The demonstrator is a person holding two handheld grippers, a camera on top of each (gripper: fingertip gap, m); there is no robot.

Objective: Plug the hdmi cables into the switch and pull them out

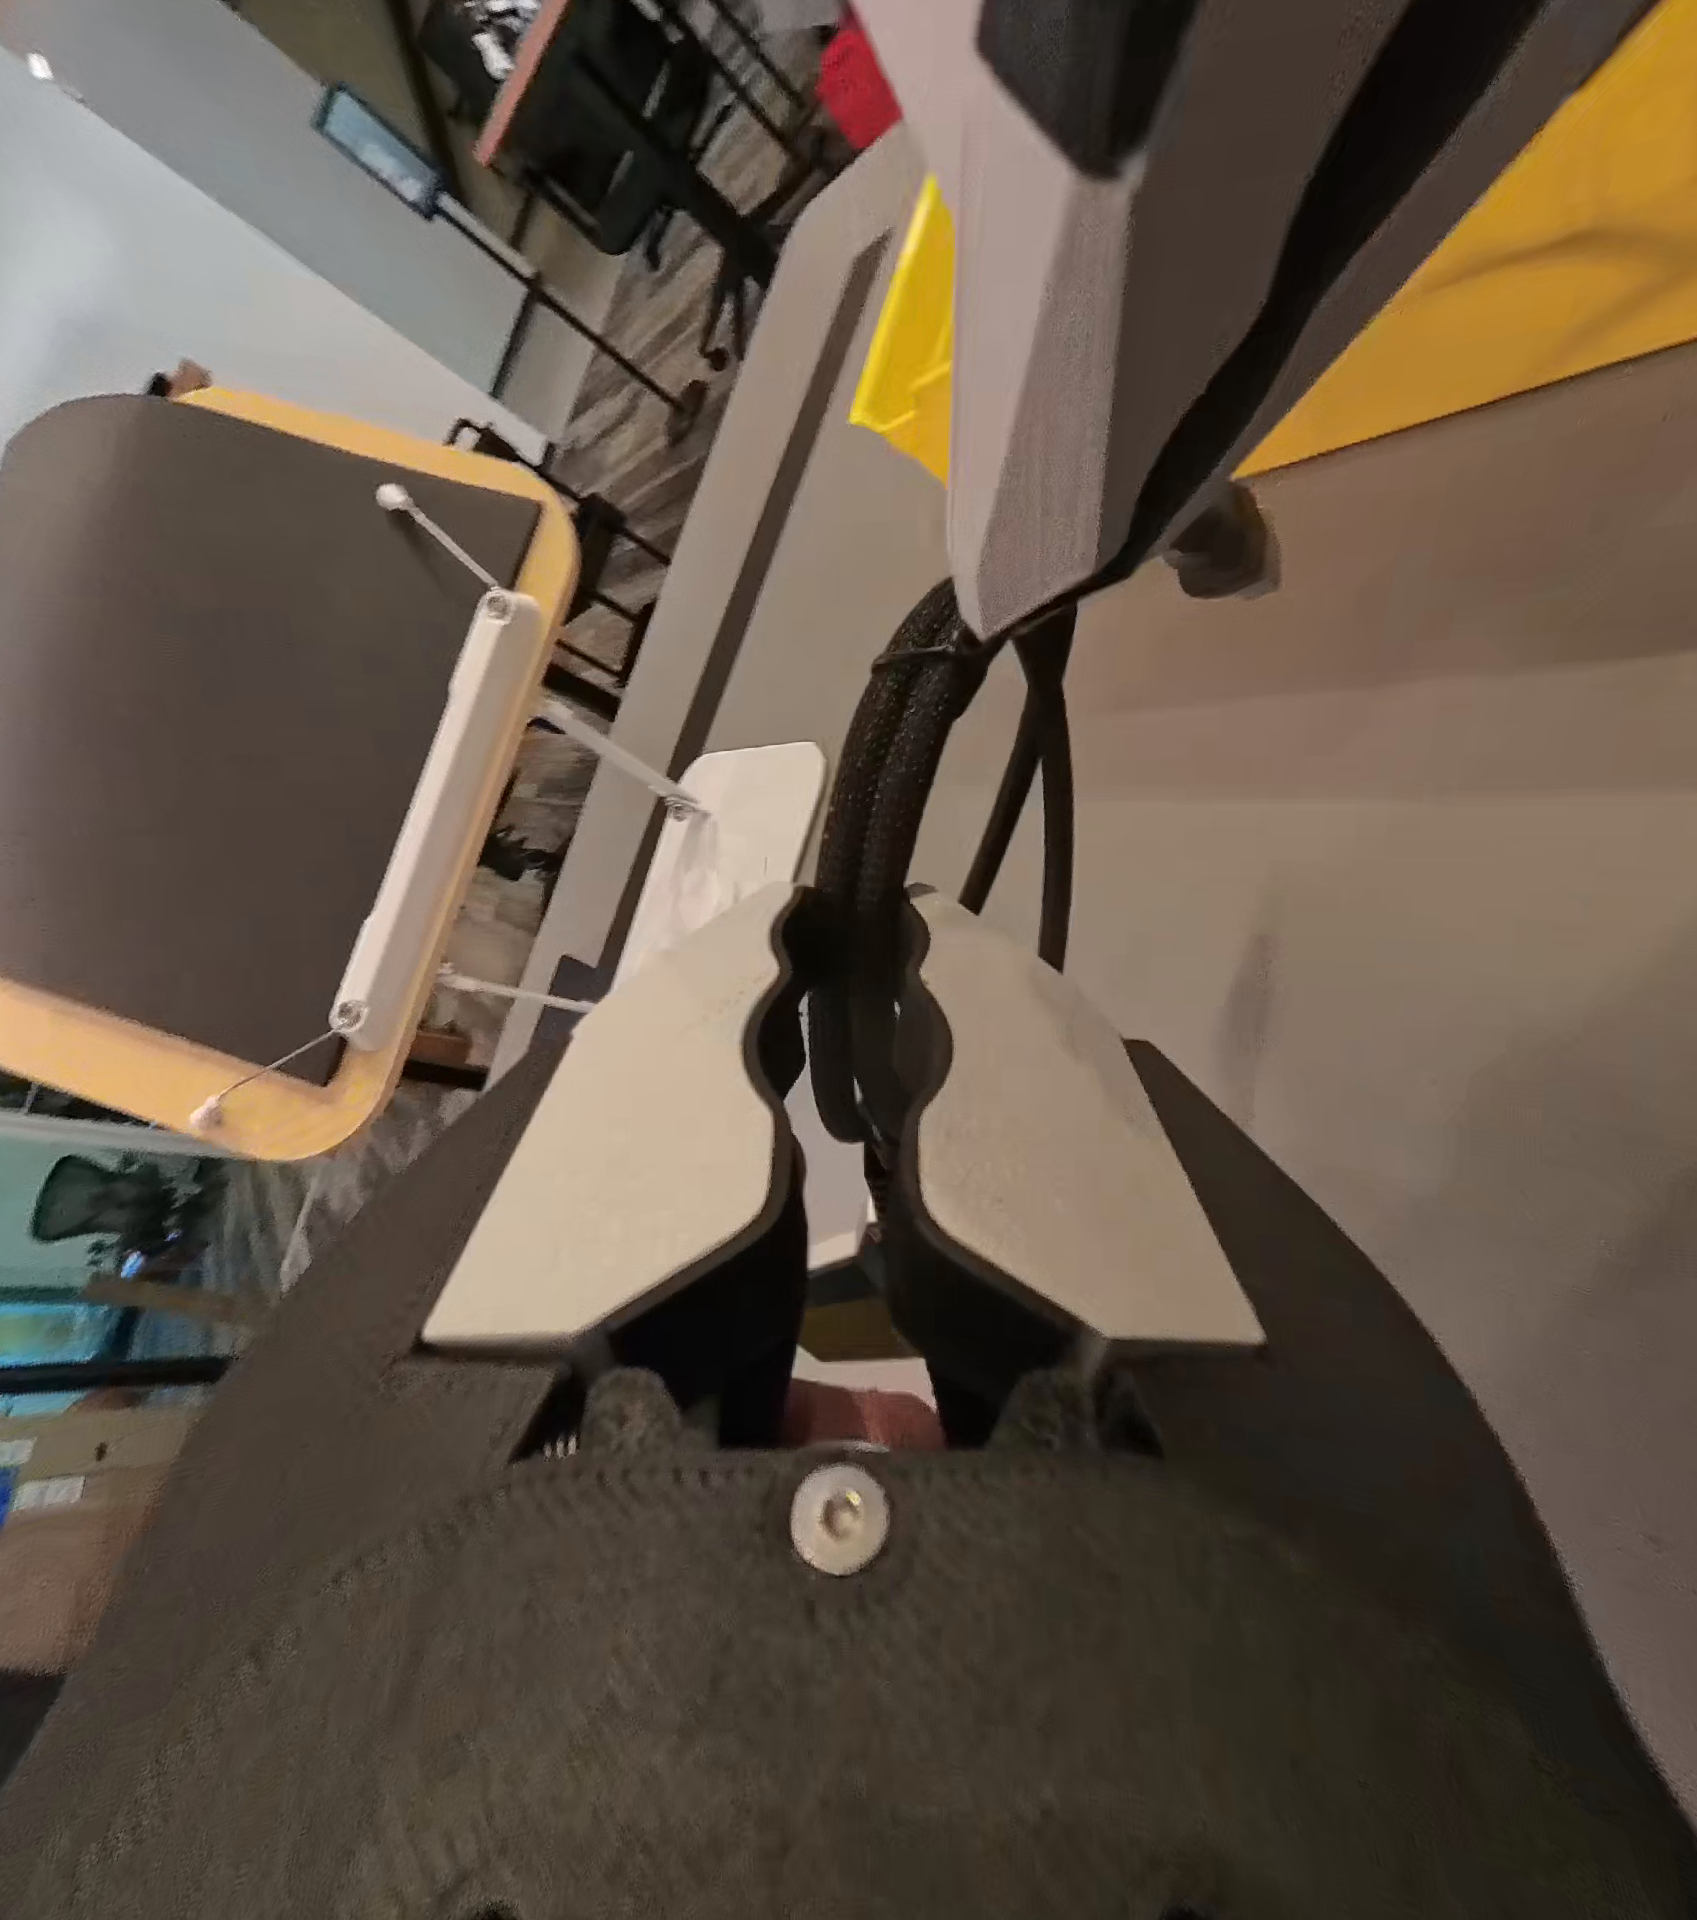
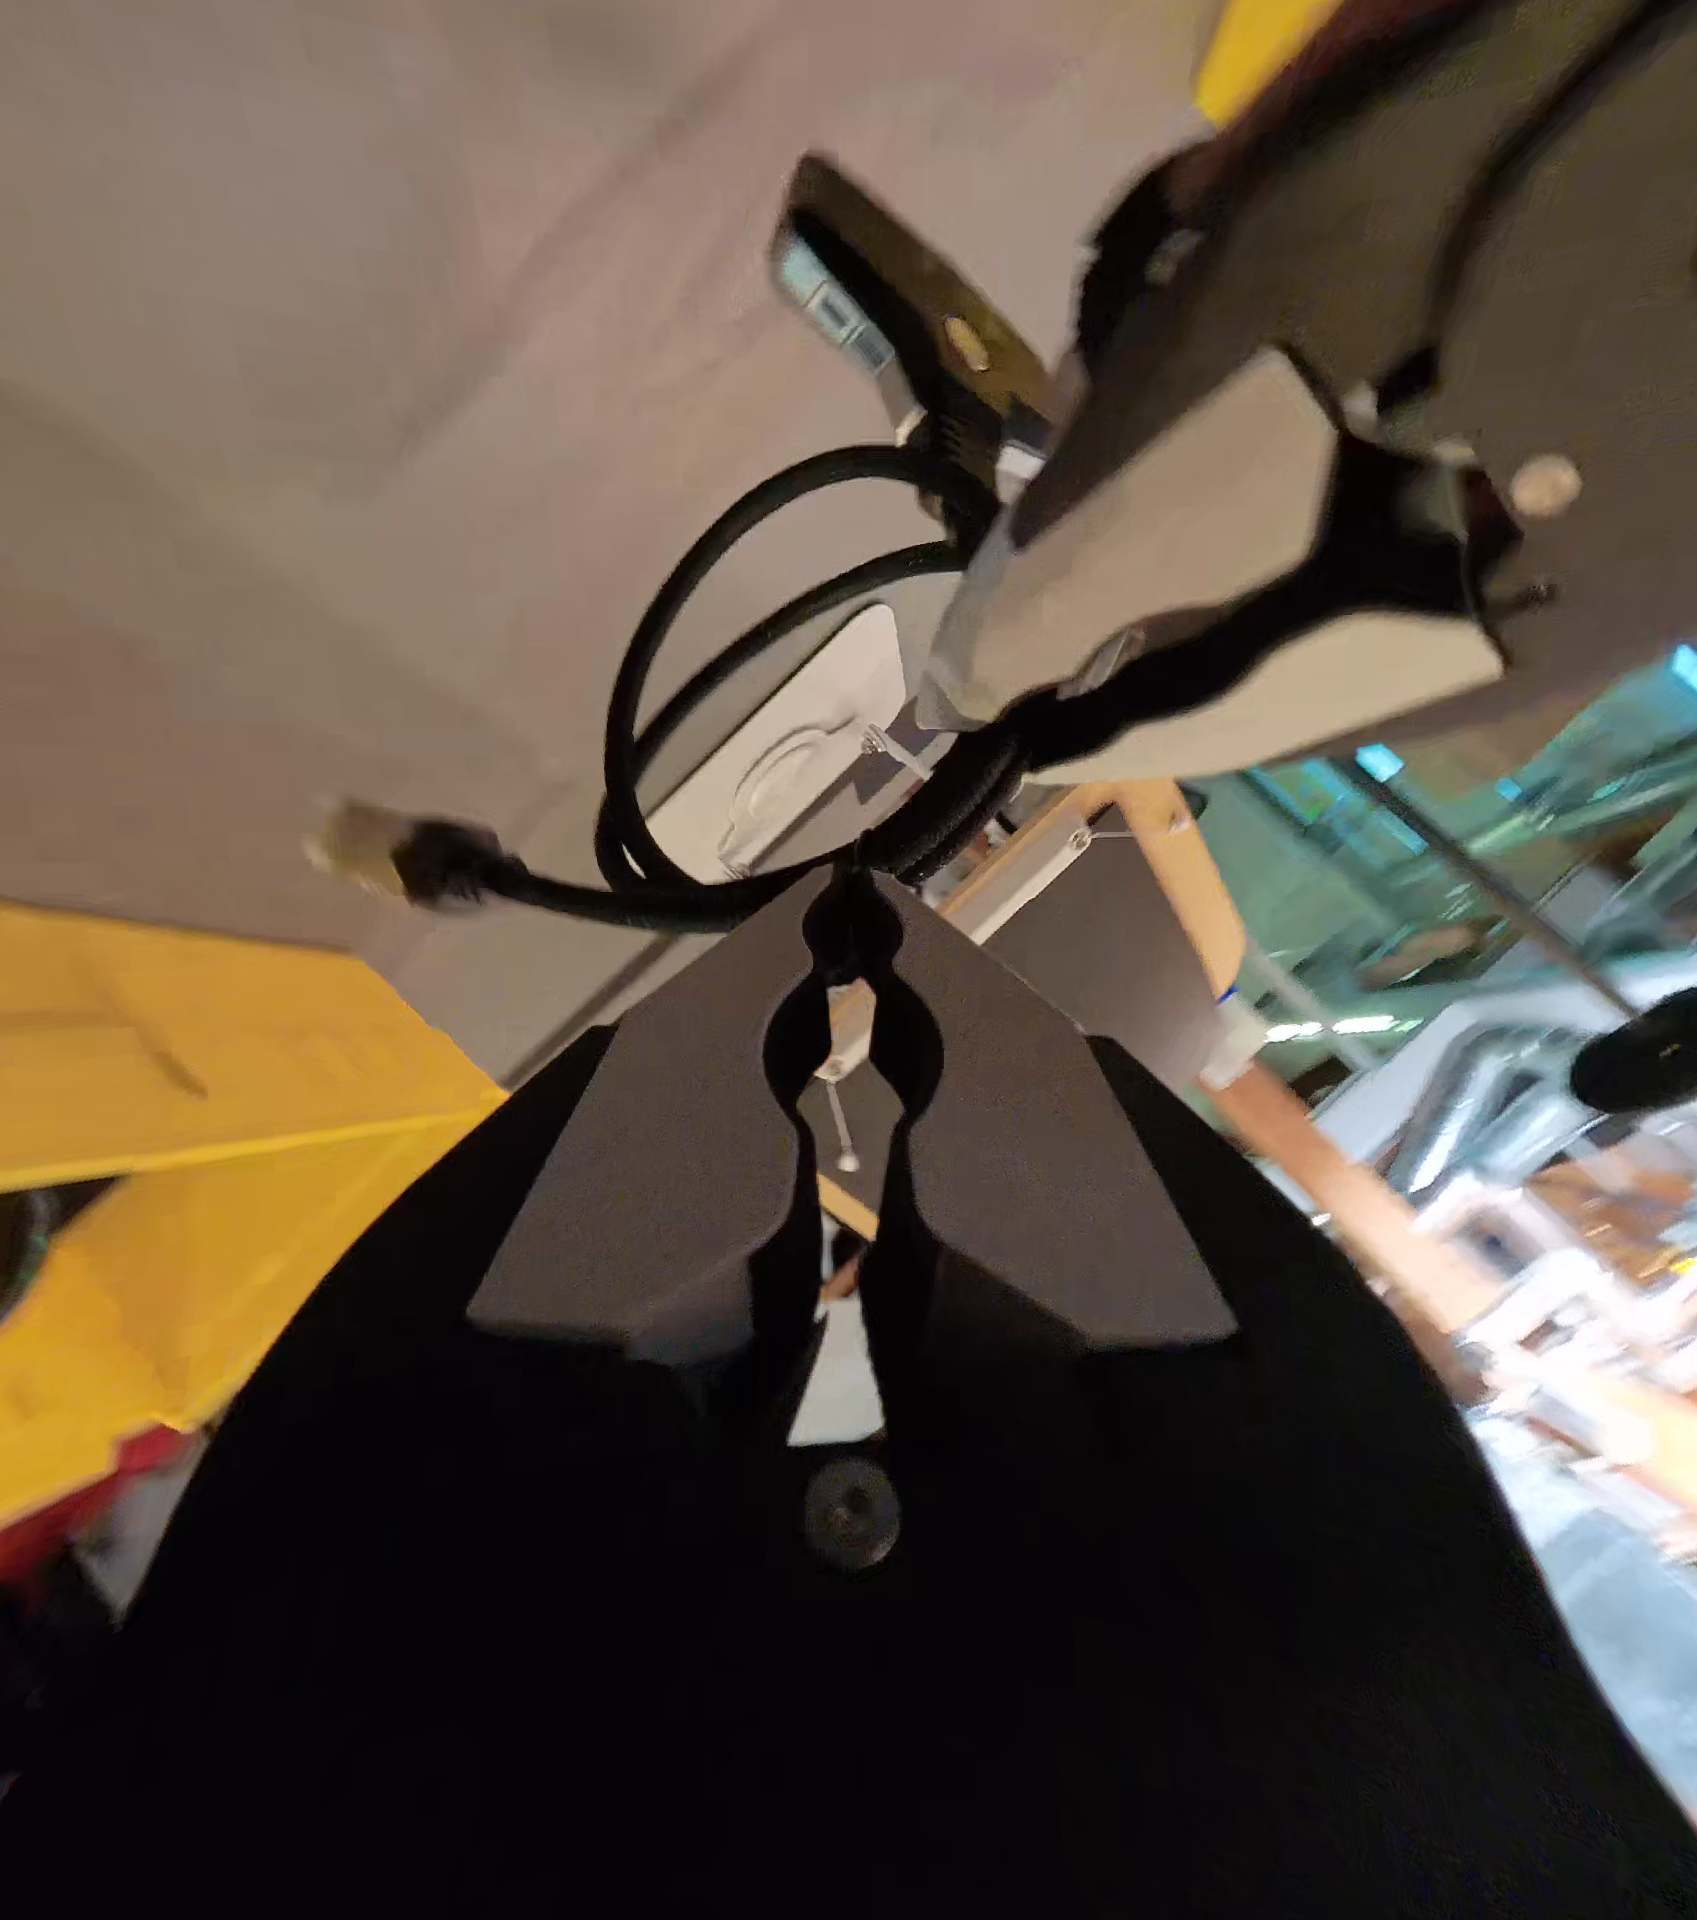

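Note:
A coiled black braided hdmi cable (image 1: pixel 875 769) is gripped between my left gripper's (image 1: pixel 854 914) pale fingers. In the right wrist view the same coil (image 2: pixel 636 717) loops above the grey table. One end is plugged into the black switch (image 2: pixel 911 301). The other plug (image 2: pixel 376 847) hangs free to the left. My right gripper (image 2: pixel 849 894) is closed at its tips on the coil's tied part. The left gripper (image 2: pixel 1015 743) shows there at upper right, shut on the bundle. The right gripper (image 1: pixel 1031 613) comes in from the top of the left wrist view.
A white plate (image 2: pixel 802 748) lies on the grey table under the coil and shows in the left wrist view (image 1: pixel 750 800). A yellow bin (image 2: pixel 148 1039) stands to the left. A dark board with a wooden rim (image 1: pixel 200 727) stands beyond the table edge.

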